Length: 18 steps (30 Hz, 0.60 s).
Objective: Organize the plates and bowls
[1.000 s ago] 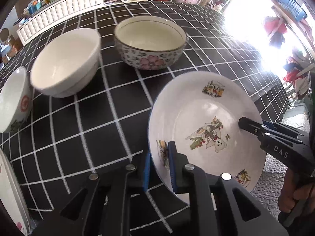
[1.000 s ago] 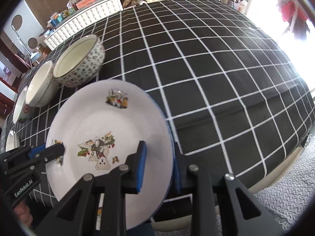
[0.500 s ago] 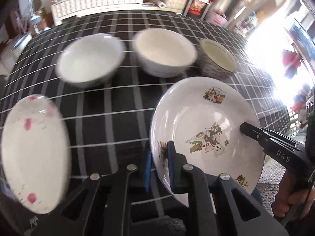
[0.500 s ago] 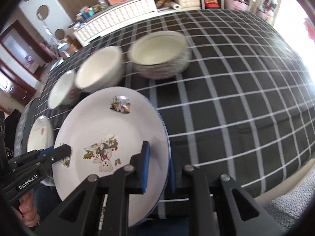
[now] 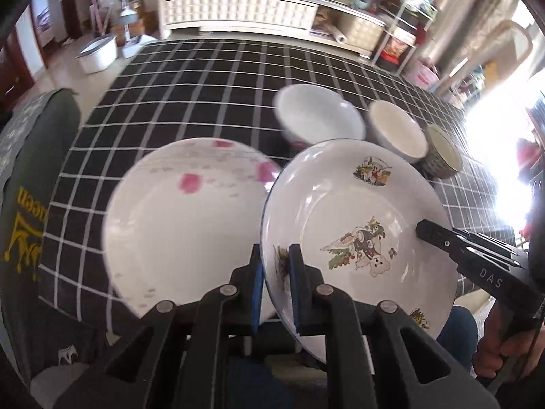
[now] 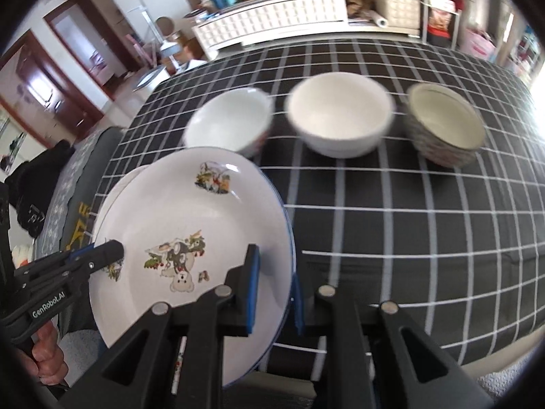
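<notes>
A white cartoon-printed plate (image 5: 357, 225) (image 6: 177, 225) is held in the air by both grippers. My left gripper (image 5: 276, 289) is shut on its left rim; it also shows in the right wrist view (image 6: 102, 255). My right gripper (image 6: 274, 293) is shut on its right rim and also shows in the left wrist view (image 5: 439, 235). A white plate with pink flowers (image 5: 184, 218) lies on the table just left of it, and its edge shows under the held plate (image 6: 112, 191). Three bowls stand in a row behind: a white one (image 6: 231, 122), a cream one (image 6: 340, 112), a patterned one (image 6: 446, 126).
The table has a black cloth with white grid lines (image 6: 425, 231). A grey-green chair back with yellow print (image 5: 30, 225) stands at the table's left end. White cabinets (image 5: 238, 13) and shelves stand beyond the far edge.
Both grippers have carried the cartoon plate leftwards along the table. The bowls have slid to the right in view and the pink-flowered plate has come in beside the held plate.
</notes>
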Motion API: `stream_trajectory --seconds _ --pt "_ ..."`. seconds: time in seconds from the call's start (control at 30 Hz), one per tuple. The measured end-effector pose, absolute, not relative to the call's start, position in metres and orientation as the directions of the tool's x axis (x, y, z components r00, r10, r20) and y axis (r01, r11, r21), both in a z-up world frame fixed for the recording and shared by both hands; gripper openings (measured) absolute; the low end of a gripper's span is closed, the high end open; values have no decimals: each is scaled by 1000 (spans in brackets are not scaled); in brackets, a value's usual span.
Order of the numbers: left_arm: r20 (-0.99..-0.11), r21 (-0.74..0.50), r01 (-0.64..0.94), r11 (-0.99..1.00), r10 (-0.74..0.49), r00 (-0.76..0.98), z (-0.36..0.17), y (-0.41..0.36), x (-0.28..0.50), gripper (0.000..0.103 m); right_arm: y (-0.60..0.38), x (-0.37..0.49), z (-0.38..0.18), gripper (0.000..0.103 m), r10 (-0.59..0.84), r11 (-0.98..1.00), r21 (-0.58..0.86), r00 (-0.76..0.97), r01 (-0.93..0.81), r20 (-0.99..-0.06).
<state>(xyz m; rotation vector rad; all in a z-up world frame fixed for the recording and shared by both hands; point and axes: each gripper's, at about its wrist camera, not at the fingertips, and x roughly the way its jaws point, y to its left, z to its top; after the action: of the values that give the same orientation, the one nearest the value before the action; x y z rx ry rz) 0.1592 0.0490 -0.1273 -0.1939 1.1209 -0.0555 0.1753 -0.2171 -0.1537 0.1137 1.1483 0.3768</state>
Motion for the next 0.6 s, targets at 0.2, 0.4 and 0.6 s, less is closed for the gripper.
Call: stream_trajectory --seconds 0.2,0.4,0.6 --pt "-891 -198 -110 974 -132 434 -134 89 144 12 -175 183 -163 21 348 923 261 326 -281 -879" --pt "-893 -206 -139 969 -128 432 -140 115 133 12 -149 183 -171 21 336 920 242 305 -307 -891" --pt "-897 -207 -162 965 -121 425 -144 131 128 12 -124 178 -169 21 331 918 234 293 -320 -897"
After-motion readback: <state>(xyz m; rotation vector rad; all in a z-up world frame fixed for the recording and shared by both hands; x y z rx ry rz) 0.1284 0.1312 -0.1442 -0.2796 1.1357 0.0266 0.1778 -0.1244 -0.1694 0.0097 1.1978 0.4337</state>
